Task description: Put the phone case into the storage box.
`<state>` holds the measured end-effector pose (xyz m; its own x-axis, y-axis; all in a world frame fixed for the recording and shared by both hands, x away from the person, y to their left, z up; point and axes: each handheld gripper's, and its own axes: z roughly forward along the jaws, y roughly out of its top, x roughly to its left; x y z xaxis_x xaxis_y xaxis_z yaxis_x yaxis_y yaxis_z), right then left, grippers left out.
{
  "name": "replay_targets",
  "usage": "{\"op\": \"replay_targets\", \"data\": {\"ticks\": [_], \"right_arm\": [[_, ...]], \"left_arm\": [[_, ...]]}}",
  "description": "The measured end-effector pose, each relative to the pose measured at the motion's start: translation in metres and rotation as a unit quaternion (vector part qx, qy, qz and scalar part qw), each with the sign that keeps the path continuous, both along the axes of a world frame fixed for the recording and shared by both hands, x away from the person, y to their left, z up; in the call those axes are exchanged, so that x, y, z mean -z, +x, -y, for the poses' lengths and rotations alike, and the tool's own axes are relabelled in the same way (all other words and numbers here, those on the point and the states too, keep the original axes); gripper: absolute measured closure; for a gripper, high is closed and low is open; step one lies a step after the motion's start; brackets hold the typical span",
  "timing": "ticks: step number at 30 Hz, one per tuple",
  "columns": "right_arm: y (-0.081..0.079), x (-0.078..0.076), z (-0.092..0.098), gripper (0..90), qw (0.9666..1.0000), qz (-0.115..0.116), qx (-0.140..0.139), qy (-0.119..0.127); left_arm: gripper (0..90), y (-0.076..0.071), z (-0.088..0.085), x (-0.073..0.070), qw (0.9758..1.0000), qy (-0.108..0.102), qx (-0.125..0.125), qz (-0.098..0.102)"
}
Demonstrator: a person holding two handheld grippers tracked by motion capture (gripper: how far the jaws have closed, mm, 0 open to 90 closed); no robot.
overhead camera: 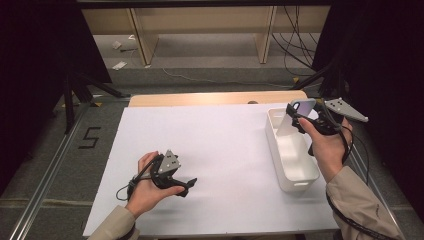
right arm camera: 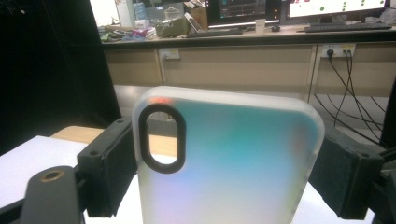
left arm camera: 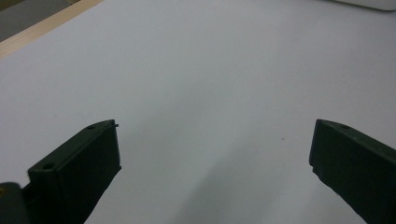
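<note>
Clamping frosted iridescent plastic phone case (right arm camera: 224,163) in right gripper (overhead camera: 300,116) above white tub (overhead camera: 292,172), right bench edge; oval camera cutout seen close-up; left gripper (left arm camera: 212,149) agape.

Phone case (right arm camera: 233,163): frosted translucent shell with an iridescent sheen, teal at centre fading to pale pink and white toward 6 o'clock; small orange-red fleck at 11 o'clock.
Camera cutout ring (right arm camera: 162,138): black oval outline.
Right gripper (overhead camera: 299,119): black jaws, grey top plate.
Left gripper (overhead camera: 186,186): black jaws, grey top plate.
Bin (overhead camera: 295,170): plain white.
Table sheet (overhead camera: 215,150): plain white, no pattern.
Table edge (overhead camera: 200,98): light wood tone at 12 o'clock.
Sleeves (overhead camera: 362,207): beige.
Floor mark (overhead camera: 90,137): black numeral on grey.
</note>
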<state>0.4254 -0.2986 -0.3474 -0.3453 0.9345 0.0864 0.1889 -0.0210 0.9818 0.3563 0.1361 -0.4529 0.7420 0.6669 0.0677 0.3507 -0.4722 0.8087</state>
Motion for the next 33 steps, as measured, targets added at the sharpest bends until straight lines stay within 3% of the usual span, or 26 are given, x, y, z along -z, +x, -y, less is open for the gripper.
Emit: {"op": "replay_targets", "data": {"ticks": [24,33], "right_arm": [[0.0053,0.0073,0.0006,17.9,0.9998,-0.014,0.003,-0.013],[0.0078,0.0095,-0.0006,17.9,0.9994,-0.030,0.004,-0.017]], "left_arm": [[1.2,0.0005,-0.0003,0.0001,1.0000,0.000,0.001,0.000],[1.3,0.0006,0.0000,0.0000,1.0000,0.001,0.002,0.001]]}}
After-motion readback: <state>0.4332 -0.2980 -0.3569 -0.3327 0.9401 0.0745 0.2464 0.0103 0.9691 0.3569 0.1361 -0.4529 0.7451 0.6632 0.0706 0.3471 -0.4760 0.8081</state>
